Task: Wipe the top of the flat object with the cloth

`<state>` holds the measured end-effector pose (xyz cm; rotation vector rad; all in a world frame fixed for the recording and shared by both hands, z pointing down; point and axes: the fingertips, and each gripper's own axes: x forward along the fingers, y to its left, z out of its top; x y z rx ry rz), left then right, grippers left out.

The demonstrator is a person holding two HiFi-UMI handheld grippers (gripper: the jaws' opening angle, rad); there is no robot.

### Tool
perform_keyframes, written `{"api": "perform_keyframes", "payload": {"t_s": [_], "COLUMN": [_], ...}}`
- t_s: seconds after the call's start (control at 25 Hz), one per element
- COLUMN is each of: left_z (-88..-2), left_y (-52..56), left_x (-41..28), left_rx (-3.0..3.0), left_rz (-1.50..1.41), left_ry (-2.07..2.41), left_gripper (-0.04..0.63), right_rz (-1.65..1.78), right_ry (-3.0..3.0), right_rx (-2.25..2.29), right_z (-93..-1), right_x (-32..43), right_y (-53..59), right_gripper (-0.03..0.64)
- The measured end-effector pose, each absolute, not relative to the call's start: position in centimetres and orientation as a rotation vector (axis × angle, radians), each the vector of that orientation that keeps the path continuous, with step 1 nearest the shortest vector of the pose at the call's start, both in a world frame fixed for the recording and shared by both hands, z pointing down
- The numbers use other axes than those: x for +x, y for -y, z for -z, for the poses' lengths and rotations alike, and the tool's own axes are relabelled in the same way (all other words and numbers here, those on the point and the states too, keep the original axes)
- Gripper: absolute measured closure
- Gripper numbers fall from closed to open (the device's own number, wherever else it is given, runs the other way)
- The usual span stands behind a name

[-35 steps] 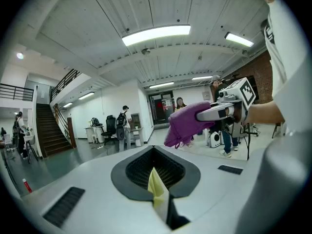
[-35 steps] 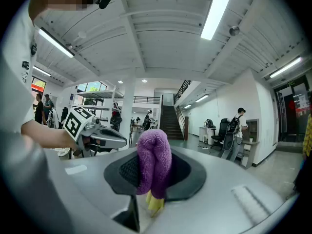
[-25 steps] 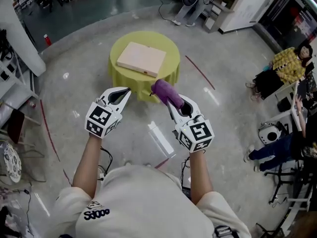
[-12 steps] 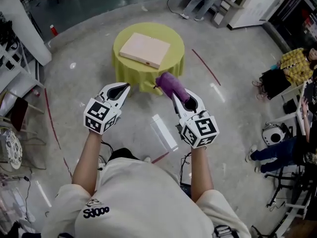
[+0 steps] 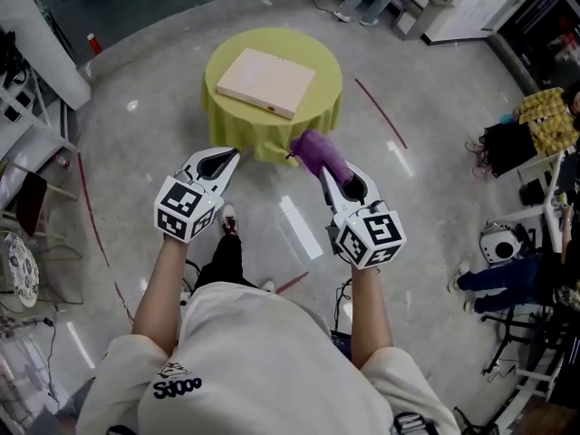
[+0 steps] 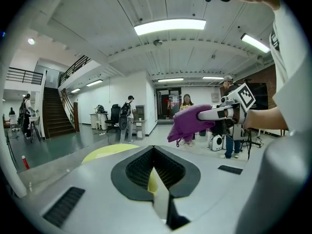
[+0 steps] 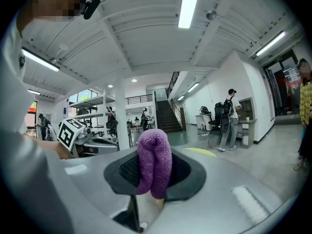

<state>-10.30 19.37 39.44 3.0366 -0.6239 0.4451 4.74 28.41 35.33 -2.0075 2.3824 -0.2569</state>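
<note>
The left gripper (image 5: 220, 162) is held over the floor (image 5: 426, 216), short of the table (image 5: 317, 60). In the left gripper view its jaws are seen pressed together with nothing between them.

Ahead of both grippers, the board (image 5: 267, 82) lies flat on the table's yellow-green top, set at a slant and well inside the rim. It is touched by neither gripper, so no wiping is judged to have been done.

To the right, the right gripper (image 5: 337, 181) is clamped on the purple cloth (image 5: 317, 152). In the right gripper view the cloth (image 7: 154, 161) is seen bunched upright between the jaws, with a thick wad standing out past the tips.

The step in hand is judged to be the approach. The wad should be carried over the board and lowered until only fabric, not the jaw tips, is laid on the top. A shallow tilt is advised, so that a broad patch of cloth is pressed down. Long overlapping strokes should then be drawn from one edge to the other.

Pressure should be kept light, since the board could be slid across the table cover. If needed, its near edge could be steadied with the closed left gripper.
</note>
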Motion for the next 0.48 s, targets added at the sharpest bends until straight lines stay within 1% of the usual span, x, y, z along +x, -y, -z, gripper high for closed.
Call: {"api": "perform_keyframes", "payload": {"t_s": [0.24,0.48], "left_z": [-41.1,-40.6], "left_y": [-11.8,-2.3], "left_x": [-8.6,-7.2], "left_rx": [3.027,3.04], "left_rz": [-0.453,-0.457], "left_ry": [0.616,0.575], "left_gripper": [0.589,0.589], "right_rz": [0.281,0.292], "right_ry": [-2.351,-2.327], "right_rx": [-2.066,-2.124], "right_z": [-36.5,-36.0], "right_x": [7.1,8.4], "right_y": [-22.2,-13.5], "right_gripper": [0.525,0.525]}}
